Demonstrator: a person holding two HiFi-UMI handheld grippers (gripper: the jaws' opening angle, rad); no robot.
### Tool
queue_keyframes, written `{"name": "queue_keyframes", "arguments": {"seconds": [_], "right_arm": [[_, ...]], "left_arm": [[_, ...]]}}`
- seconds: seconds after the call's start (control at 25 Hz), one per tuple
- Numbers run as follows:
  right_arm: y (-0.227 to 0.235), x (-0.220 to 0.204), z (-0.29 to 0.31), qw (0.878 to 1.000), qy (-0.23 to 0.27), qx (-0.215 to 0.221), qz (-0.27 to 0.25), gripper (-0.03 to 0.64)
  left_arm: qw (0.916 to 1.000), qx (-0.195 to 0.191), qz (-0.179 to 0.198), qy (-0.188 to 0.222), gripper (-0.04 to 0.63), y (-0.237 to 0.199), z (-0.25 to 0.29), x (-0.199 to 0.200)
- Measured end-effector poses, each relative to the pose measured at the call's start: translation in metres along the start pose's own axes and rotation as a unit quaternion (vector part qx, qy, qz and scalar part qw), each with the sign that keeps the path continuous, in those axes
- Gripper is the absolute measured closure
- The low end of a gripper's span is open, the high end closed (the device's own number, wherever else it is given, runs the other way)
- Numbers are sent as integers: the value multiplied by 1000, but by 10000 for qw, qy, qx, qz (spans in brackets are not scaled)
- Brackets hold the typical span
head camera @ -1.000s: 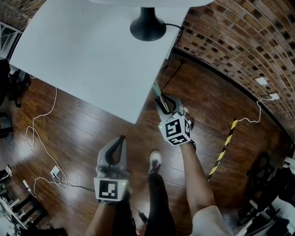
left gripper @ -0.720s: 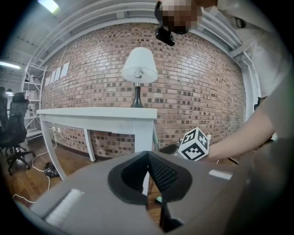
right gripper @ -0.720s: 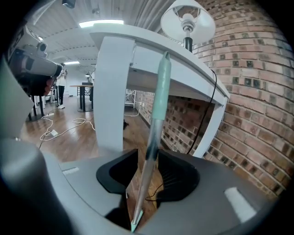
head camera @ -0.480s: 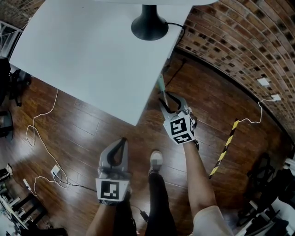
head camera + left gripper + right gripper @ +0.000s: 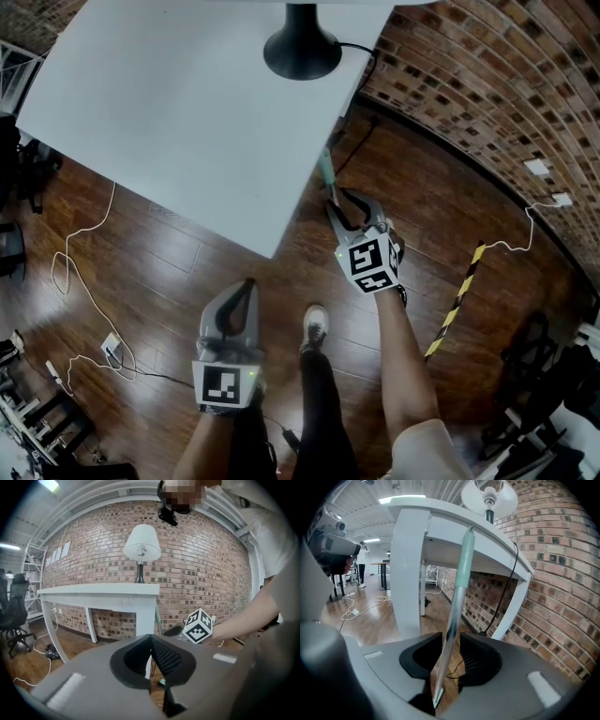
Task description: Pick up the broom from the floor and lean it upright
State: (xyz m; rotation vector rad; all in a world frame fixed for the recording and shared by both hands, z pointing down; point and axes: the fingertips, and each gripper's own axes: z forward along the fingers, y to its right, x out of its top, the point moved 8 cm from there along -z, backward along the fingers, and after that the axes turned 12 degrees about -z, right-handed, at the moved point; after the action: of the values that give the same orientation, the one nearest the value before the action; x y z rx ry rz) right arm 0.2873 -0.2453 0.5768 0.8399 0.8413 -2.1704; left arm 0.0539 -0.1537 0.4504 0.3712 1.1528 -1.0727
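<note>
The broom's thin handle (image 5: pixel 459 583), pale green near its top, stands nearly upright, and its top rests against the white table's edge (image 5: pixel 309 159). Seen from the head view, the handle (image 5: pixel 326 173) rises just beyond my right gripper (image 5: pixel 345 199). In the right gripper view the handle runs down between that gripper's jaws (image 5: pixel 450 637). The jaws are closing, the handle lies by the left pad, and a gap shows on the other side. My left gripper (image 5: pixel 246 283) hangs lower left, shut and empty, with its tips together (image 5: pixel 151 639).
A lamp with a black base (image 5: pixel 302 52) stands on the white table (image 5: pixel 187 112). A brick wall (image 5: pixel 487 84) runs along the right. White cables (image 5: pixel 84 281) trail over the wooden floor, and a yellow-black striped bar (image 5: pixel 455 300) lies at the right. The person's shoe (image 5: pixel 316 326) is between the grippers.
The right gripper and the handle's top have shifted slightly up and right, towards the table's edge. The left gripper has stayed in place.
</note>
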Motion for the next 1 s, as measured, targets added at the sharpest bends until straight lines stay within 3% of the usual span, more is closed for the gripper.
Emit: {"name": "queue_keyframes", "arguments": {"seconds": [0.2, 0.56, 1.0], "right_arm": [[-6, -12, -20, 9995, -148, -136, 227, 603], [-16, 34, -90, 9962, 187, -573, 625, 604], [-8, 151, -235, 9804, 843, -1455, 1029, 604]], "left_arm": [[10000, -39, -5, 53, 597, 4, -8, 4], [9995, 7, 131, 300, 597, 0, -37, 40], [9942, -288, 317, 985, 597, 10, -100, 146]]}}
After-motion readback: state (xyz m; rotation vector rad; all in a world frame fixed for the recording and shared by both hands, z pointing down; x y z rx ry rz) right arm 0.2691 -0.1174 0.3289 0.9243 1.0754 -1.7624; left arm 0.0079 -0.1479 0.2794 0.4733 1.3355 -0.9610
